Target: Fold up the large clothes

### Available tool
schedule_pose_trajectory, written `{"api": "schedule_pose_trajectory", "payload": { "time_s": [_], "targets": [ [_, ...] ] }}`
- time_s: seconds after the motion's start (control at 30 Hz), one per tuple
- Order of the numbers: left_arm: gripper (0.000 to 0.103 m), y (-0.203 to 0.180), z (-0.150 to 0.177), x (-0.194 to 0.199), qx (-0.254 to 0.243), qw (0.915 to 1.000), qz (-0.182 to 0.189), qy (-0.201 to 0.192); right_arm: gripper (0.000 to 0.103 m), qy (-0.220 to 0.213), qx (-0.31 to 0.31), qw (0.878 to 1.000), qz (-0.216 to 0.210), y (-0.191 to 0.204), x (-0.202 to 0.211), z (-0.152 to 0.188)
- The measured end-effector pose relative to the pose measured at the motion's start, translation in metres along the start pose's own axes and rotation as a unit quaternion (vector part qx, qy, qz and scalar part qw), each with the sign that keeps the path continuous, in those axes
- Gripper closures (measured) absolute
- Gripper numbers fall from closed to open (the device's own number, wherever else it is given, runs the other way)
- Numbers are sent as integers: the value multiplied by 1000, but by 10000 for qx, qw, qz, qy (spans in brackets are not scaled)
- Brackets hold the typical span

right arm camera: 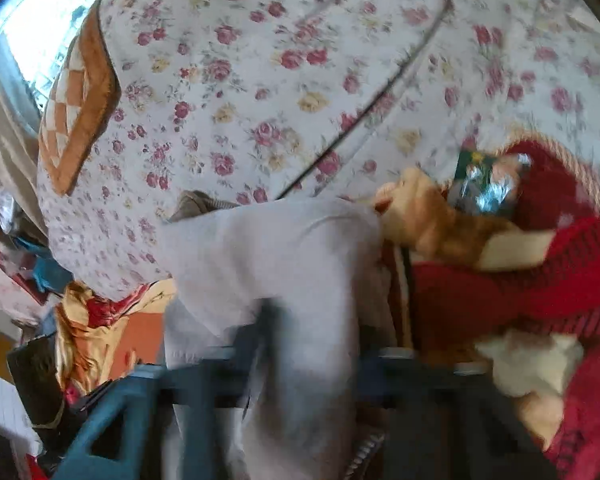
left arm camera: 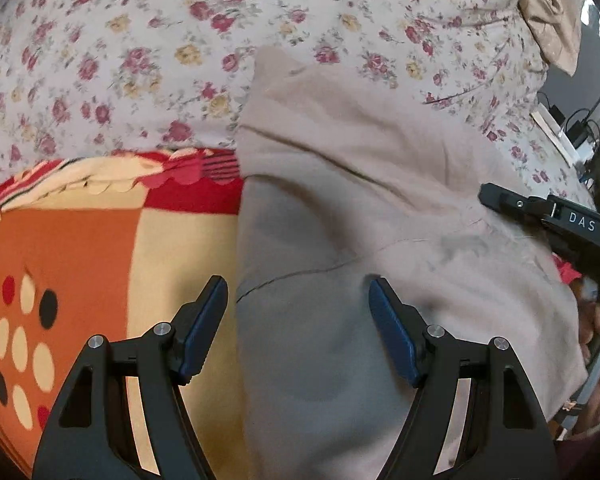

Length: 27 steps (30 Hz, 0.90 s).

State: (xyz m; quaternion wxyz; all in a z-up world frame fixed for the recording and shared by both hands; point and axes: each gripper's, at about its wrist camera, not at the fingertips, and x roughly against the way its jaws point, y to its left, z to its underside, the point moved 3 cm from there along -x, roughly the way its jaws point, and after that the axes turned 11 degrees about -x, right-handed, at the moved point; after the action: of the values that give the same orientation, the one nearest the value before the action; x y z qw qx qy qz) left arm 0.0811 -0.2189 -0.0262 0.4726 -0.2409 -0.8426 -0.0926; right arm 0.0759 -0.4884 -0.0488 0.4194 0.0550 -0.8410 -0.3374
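A large beige garment (left arm camera: 360,200) lies partly folded on the bed, over a floral sheet (left arm camera: 140,40) and an orange, red and cream blanket (left arm camera: 80,240). My left gripper (left arm camera: 298,300) is open just above the garment's near left edge, holding nothing. My right gripper (left arm camera: 540,216) reaches in from the right and lies on the garment. In the blurred right wrist view the pale garment (right arm camera: 284,280) runs between the fingers of the right gripper (right arm camera: 312,332); the frame is too smeared to tell whether the jaws are closed on it.
A red knit garment (right arm camera: 540,288) and a plush toy (right arm camera: 440,220) lie at the right. An orange checked cushion (right arm camera: 76,116) sits at the bed's far left. A beige cloth (left arm camera: 552,12) is bunched at the far right corner. Clutter (right arm camera: 60,340) lies beside the bed.
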Motion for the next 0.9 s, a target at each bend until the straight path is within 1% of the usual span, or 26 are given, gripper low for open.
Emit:
{"api": "schedule_pose_trajectory", "payload": {
  "time_s": [0.03, 0.1, 0.13, 0.17, 0.2, 0.23, 0.27, 0.3, 0.33, 0.37, 0.4, 0.43, 0.47, 0.5, 0.53, 0.57, 0.63, 0.7, 0.77, 0.8, 0.83, 0.87, 0.9],
  "targets": [
    [29, -3, -3, 1, -60, 9999, 48, -67, 96, -127, 31, 9998, 125, 0, 5, -1],
    [29, -9, -4, 0, -169, 9997, 37, -190, 98, -338, -39, 9992, 190, -4, 12, -5],
    [29, -12, -2, -5, -207, 9994, -50, -256, 99, -497, -149, 9978, 418, -15, 13, -5],
    [29, -13, 0, -11, -242, 9994, -100, -215, 99, -512, -212, 9962, 667, -25, 8, -5],
    [29, -15, 2, -17, -292, 9994, -141, -123, 102, -372, -297, 9946, 918, -36, -4, -3],
    [29, -15, 3, -18, -331, 9993, -166, -100, 103, -110, -374, 9934, 1082, -49, -18, 2],
    [29, -13, 2, -16, -310, 9994, -94, -97, 103, 15, -383, 9930, 1113, -53, -24, 6],
    [29, -9, 1, -14, -264, 9996, 11, -66, 103, 57, -400, 9936, 1055, -56, -24, 10],
    [29, -4, -2, -10, -183, 9998, 92, -18, 103, 8, -430, 9935, 1051, -56, -17, 9],
    [29, 0, -4, -6, -141, 9999, 77, -32, 102, -111, -430, 9929, 1108, -52, -6, 6],
    [29, 4, -8, 0, -123, 9999, 23, -102, 99, -261, -392, 9925, 1124, -46, 5, 2],
    [29, 8, -15, 6, -133, 9996, -60, -224, 89, -501, -303, 9919, 1130, -36, 24, -4],
    [29, 11, -20, 9, -139, 9994, -124, -292, 81, -632, -228, 9912, 1140, -27, 35, -8],
    [29, 15, -29, 9, -116, 9992, -199, -335, 61, -774, -114, 9906, 1120, -14, 48, -11],
    [29, 19, -36, 7, -64, 9992, -222, -334, 44, -867, -4, 9909, 1030, -1, 57, -10],
    [29, 22, -44, 1, -2, 9993, -219, -289, 40, -885, 181, 9924, 836, 18, 62, -7],
    [29, 28, -57, -15, 164, 9993, -294, -158, 39, -630, 516, 9948, 612, 45, 58, 3],
    [29, 32, -72, -34, 249, 9986, -462, -115, 40, -383, 724, 9952, 538, 65, 44, 20],
    [29, 32, -83, -49, 227, 9984, -518, -94, 43, -226, 917, 9925, 782, 66, 26, 37],
    [29, 30, -89, -60, 202, 9985, -508, -23, 52, -154, 1010, 9901, 962, 62, 18, 43],
    [29, 28, -92, -67, 169, 9988, -461, 30, 55, -36, 1155, 9853, 1258, 52, 6, 52],
    [29, 25, -96, -74, 129, 9991, -393, 68, 55, 27, 1262, 9810, 1475, 38, 0, 57],
    [29, 21, -99, -81, 75, 9993, -355, 104, 55, 59, 1300, 9790, 1571, 27, -6, 59]
  ]
}}
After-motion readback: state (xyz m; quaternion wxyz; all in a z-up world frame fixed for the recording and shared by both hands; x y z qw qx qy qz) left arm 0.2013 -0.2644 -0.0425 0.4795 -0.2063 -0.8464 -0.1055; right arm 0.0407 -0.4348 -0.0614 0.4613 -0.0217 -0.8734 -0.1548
